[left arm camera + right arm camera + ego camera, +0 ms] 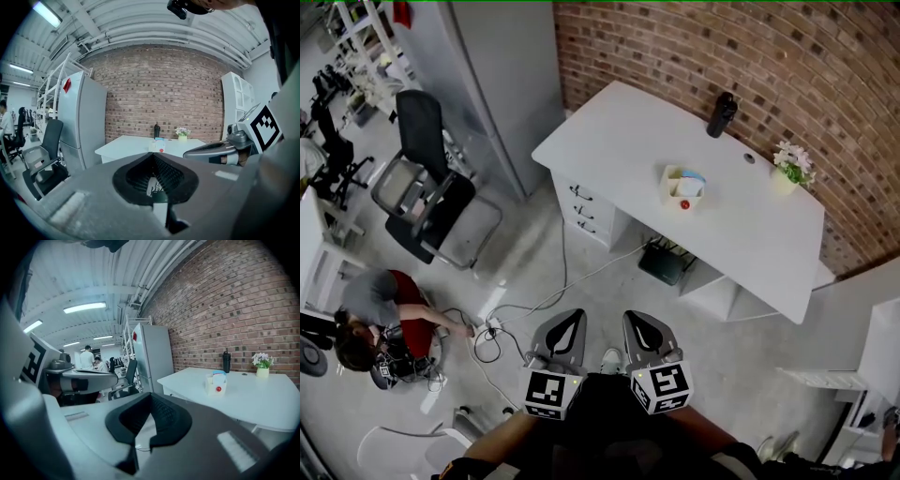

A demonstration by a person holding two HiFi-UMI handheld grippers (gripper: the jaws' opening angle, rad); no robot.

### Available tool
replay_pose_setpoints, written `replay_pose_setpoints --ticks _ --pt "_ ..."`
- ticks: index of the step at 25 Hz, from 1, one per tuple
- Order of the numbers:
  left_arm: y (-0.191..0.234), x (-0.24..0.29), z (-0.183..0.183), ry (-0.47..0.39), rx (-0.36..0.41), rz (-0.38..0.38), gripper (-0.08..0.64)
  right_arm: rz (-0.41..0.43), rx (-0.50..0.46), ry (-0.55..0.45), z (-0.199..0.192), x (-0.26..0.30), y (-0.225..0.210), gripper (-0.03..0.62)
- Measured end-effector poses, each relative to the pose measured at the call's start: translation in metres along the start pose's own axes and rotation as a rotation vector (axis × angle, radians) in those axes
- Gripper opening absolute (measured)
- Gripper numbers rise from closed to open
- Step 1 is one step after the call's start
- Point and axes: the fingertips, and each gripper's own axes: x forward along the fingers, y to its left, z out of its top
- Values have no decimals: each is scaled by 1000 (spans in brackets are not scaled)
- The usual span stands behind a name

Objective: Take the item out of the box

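Note:
A small white open box [683, 186] stands on the white desk [628, 141], with a blue-and-white item in it and a red ball at its front. The same box [157, 146] shows far ahead in the left gripper view, and as a box [216, 383] right of centre in the right gripper view. My left gripper [572, 317] and right gripper [637, 317] hang side by side over the floor, well short of the desk. Both have their jaws together with nothing between them. The left gripper's tips [153, 157] and the right gripper's tips [151, 397] point toward the desk.
On the desk also stand a black bottle [721, 114] and a potted flower [791, 167]. A black office chair [431, 187] and a tall grey cabinet [502, 84] are at the left. A person [375, 319] crouches on the floor by cables [502, 328]. A brick wall [825, 75] backs the desk.

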Motion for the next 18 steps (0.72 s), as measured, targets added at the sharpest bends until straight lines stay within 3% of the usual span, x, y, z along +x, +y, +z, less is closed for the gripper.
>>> replay_pose_setpoints --ticks 12,18 --pt "-20 21 -6 31 -3 -3 5 -3 29 14 -7 -4 -29 2" --pt "-13 57 -3 34 -1 -61 5 -50 36 24 -3 19 -51 0"
